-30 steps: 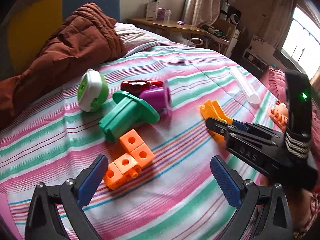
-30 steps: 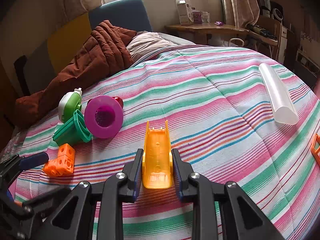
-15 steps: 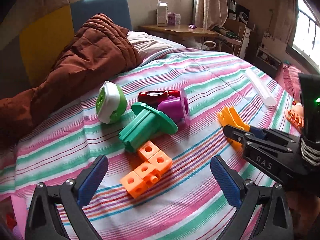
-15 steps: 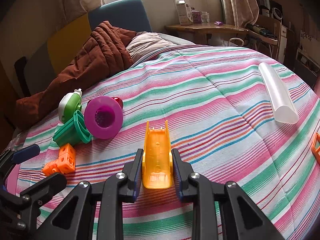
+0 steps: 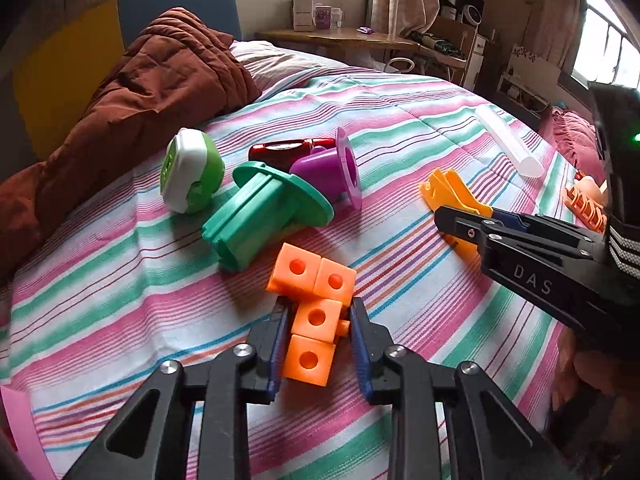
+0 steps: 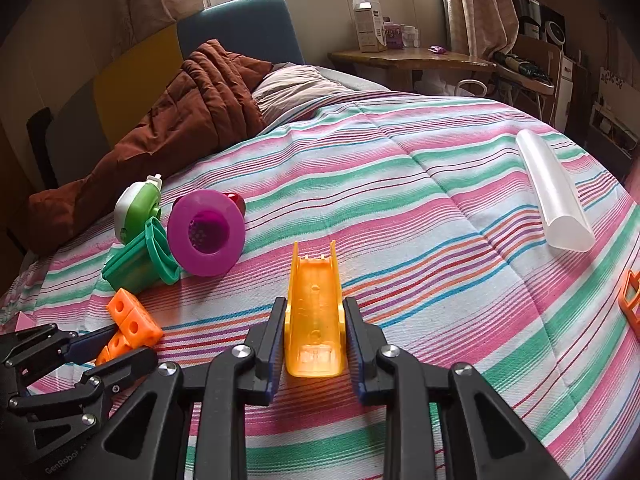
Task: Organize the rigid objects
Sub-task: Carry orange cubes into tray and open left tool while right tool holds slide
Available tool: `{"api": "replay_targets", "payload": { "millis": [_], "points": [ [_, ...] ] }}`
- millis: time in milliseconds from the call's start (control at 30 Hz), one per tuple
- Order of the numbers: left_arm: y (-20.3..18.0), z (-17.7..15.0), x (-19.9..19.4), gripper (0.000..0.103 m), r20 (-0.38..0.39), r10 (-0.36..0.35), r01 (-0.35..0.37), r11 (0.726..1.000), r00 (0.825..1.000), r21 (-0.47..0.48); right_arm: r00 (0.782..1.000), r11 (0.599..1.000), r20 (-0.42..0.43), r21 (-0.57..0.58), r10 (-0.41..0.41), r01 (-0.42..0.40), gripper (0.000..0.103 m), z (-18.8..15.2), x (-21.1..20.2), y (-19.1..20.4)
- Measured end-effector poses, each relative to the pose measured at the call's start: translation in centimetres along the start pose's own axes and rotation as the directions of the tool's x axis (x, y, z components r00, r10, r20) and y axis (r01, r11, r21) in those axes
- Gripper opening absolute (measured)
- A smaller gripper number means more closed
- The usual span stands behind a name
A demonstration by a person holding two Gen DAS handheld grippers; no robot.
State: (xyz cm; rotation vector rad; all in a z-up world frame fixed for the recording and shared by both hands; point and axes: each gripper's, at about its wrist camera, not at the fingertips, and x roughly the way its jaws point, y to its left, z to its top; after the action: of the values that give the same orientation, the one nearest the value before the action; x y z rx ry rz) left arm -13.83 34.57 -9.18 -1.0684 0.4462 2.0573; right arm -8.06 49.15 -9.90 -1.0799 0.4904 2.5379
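Note:
My left gripper (image 5: 318, 320) is shut on a cluster of orange linking cubes (image 5: 314, 312), which rests on the striped bedspread (image 5: 400, 128). The cubes also show in the right wrist view (image 6: 132, 320), between the left gripper's fingers (image 6: 86, 342). My right gripper (image 6: 314, 312) is shut on a yellow-orange toy slide (image 6: 314, 304), also seen in the left wrist view (image 5: 452, 196). A green flanged piece (image 5: 260, 212), a purple flanged cup (image 5: 332, 168), a red piece (image 5: 284, 150) and a green-white round toy (image 5: 188, 172) lie together beyond the cubes.
A translucent white half-tube (image 6: 552, 200) lies at the far right of the bed. An orange lattice piece (image 6: 630, 300) is at the right edge. A brown quilt (image 5: 140, 88) is heaped at the back left. A wooden desk (image 6: 412, 58) stands behind the bed.
My left gripper has moved forward to the orange cubes and shut on them; before, it was wide open behind them. My right gripper has stayed shut on the slide.

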Motion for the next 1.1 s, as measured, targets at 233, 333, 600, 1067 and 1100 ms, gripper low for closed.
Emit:
{"api": "replay_targets", "payload": {
  "millis": [233, 333, 600, 1067, 1100],
  "points": [
    [0.5, -2.1, -1.8, 0.025, 0.004, -0.013, 0.013, 0.994, 1.0, -0.109, 1.0, 1.0, 0.0, -0.016, -0.019, 0.019, 0.026, 0.0, -0.1, 0.2],
    [0.6, -3.5, -3.0, 0.025, 0.007, -0.016, 0.017, 0.989, 1.0, -0.15, 1.0, 0.999, 0.0, -0.025, -0.028, 0.028, 0.026, 0.0, -0.1, 0.4],
    [1.0, -7.6, -7.0, 0.025, 0.035, -0.02, 0.028, 0.971, 0.999, -0.237, 0.999, 0.998, -0.001, -0.044, -0.051, 0.051, 0.026, 0.0, 0.0, 0.8],
    [5.7, -15.2, -17.0, 0.025, 0.133, 0.044, 0.013, 0.916, 0.99, -0.401, 0.997, 0.995, 0.017, -0.052, -0.082, 0.082, 0.026, 0.0, -0.4, 0.9],
    [6.5, -15.9, -17.6, 0.025, 0.138, 0.061, 0.003, 0.906, 0.989, -0.423, 0.996, 0.995, 0.023, -0.053, -0.083, 0.084, 0.026, 0.0, -0.5, 0.9]
  ]
}}
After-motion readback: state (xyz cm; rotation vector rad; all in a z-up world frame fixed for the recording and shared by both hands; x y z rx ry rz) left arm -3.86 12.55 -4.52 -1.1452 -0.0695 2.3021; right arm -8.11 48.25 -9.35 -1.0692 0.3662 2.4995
